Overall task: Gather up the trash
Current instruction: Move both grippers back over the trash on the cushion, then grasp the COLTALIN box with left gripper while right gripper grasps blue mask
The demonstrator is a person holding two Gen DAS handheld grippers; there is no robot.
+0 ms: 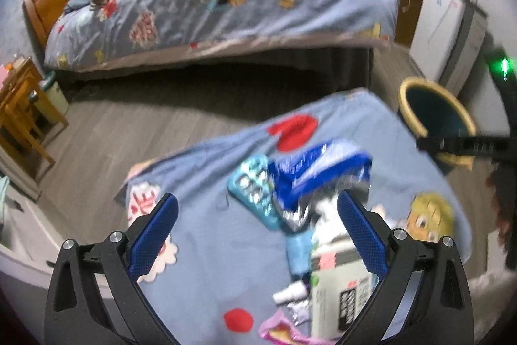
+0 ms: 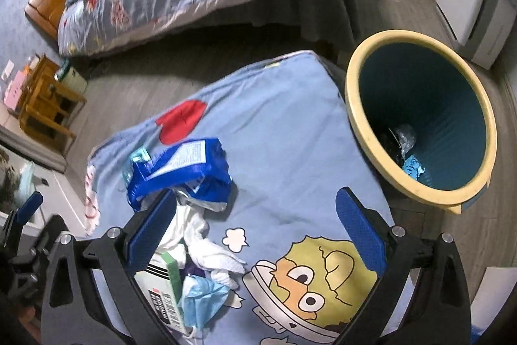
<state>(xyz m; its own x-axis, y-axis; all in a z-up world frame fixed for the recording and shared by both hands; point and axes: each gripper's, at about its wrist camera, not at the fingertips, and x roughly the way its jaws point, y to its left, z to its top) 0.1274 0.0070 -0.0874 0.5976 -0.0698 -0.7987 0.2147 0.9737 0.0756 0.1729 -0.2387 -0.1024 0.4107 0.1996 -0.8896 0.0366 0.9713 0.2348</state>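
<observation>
— So where is the trash?
— Piled on the blue cartoon-print bedsheet [image 2: 284, 125]: a crumpled blue foil snack bag [image 2: 187, 170], white tissue [image 2: 206, 248], a light blue face mask [image 2: 203, 293] and a white-and-green carton [image 2: 161, 286], all left of the yellow-rimmed teal bin [image 2: 420, 118]

— And the grippers?
— Left hand-held gripper [image 1: 257, 215] spread over the pile; right hand-held gripper [image 2: 255, 209] spread too, holding nothing, bin just beside it

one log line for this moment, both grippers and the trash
left gripper: open, over pile | right gripper: open, empty | blue wrapper: on bedspread | bin: beside bed, some trash inside
</observation>
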